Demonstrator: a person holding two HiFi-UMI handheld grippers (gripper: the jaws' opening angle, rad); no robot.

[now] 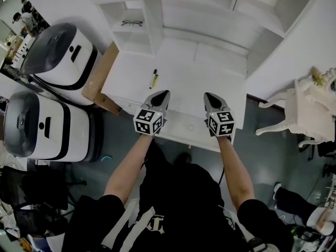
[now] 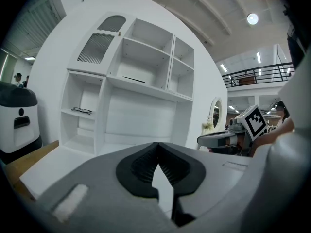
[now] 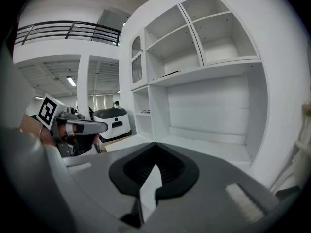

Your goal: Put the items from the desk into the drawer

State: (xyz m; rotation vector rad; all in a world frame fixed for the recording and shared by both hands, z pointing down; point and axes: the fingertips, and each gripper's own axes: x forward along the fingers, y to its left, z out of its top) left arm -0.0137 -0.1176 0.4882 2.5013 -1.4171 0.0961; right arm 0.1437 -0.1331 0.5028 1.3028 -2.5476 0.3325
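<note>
A white desk (image 1: 210, 67) with a shelf unit stands in front of me. On its top lies a yellow and black pen (image 1: 154, 79). A pair of dark glasses (image 1: 131, 23) (image 2: 81, 111) rests in a left cubby of the shelves. My left gripper (image 1: 164, 92) (image 2: 157, 144) hovers over the desk's front edge, just right of the pen, shut and holding nothing. My right gripper (image 1: 208, 95) (image 3: 155, 144) hangs beside it, also shut and holding nothing. The drawer front (image 1: 181, 126) sits closed below both grippers.
Two white and grey machines (image 1: 63, 54) (image 1: 39, 125) stand left of the desk, beside a wooden board (image 1: 100, 77). A white ornate chair (image 1: 299, 109) stands at the right. The upper shelves (image 3: 218, 33) hold almost nothing.
</note>
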